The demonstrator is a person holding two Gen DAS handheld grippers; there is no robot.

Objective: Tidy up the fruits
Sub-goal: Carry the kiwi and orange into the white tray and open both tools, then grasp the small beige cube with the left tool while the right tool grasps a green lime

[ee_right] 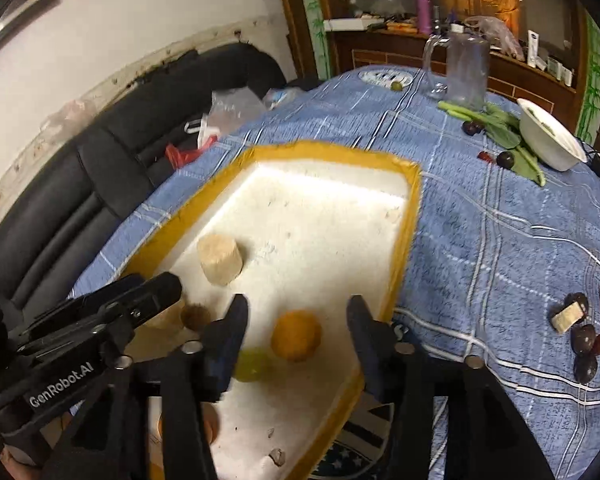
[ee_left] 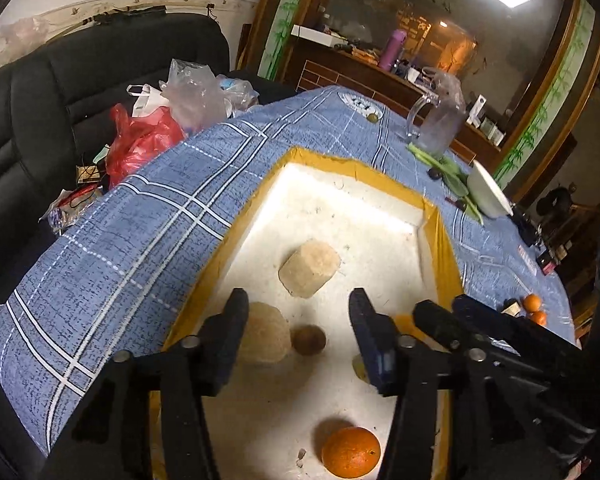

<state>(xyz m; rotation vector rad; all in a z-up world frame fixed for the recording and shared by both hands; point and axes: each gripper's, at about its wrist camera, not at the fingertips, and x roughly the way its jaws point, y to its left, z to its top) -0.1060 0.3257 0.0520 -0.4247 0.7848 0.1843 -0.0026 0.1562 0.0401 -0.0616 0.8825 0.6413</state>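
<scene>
Blue-checked table (ee_right: 480, 240) carries white foam tray (ee_left: 236, 248), yellow-taped rim. Both grippers over tray's near end. Left gripper (ee_left: 298, 312) half-open, empty; brown fruit (ee_left: 308, 339) below. Right gripper (ee_right: 298, 316) half-open, empty; orange (ee_right: 296, 334) below. Judged step: release into tray. Next: fetch loose fruits (ee_right: 588, 336) at table's right edge. Green fruit (ee_right: 252, 366) blurred, half hidden.

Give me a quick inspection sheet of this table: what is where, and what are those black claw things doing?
Surface: blue plaid tablecloth.
Job's things: white foam tray holds an orange, a green grape, a brown round fruit and two beige blocks; more fruit lies loose on the cloth.
Clutter: glass pitcher, white bowl, leafy greens.
Grippers: left gripper and right gripper open over the tray, holding nothing.
Cables: nothing seen.
Surroundings: black sofa with plastic bags, wooden sideboard.
</scene>
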